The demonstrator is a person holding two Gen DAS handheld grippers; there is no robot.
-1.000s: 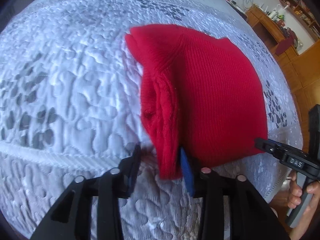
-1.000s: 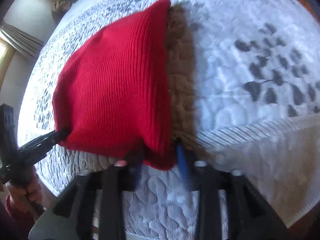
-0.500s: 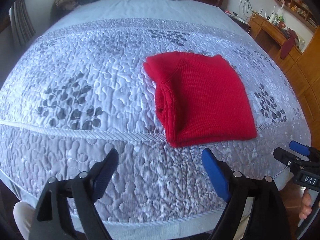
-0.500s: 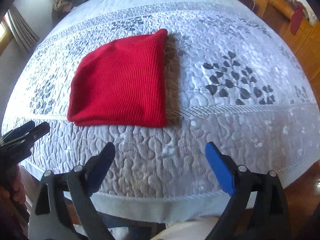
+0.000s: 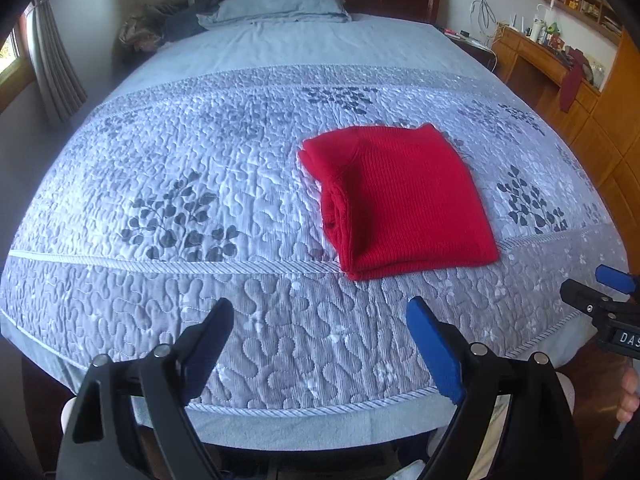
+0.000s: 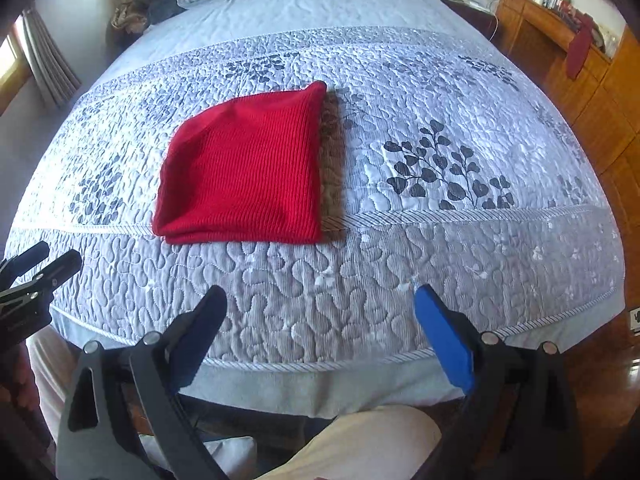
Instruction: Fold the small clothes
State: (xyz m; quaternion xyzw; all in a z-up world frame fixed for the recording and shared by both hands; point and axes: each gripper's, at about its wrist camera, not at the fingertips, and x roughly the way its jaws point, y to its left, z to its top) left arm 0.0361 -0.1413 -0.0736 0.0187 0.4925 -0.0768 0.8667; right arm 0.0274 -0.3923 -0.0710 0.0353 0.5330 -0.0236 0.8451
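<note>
Red knit garment [image 5: 404, 200] lies folded on the bed [image 5: 200, 184]; both tongs, left [image 5: 320, 340] and right [image 6: 320, 332], gape empty; folding seems finished, though layers underneath are hidden.

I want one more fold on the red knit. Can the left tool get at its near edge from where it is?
Probably yes. The left tool is open and empty, and only bare quilt lies between it and the folded red knit. The near edge lies flat on the quilt, uncovered. The right tool, also open, is off to the side.
</note>
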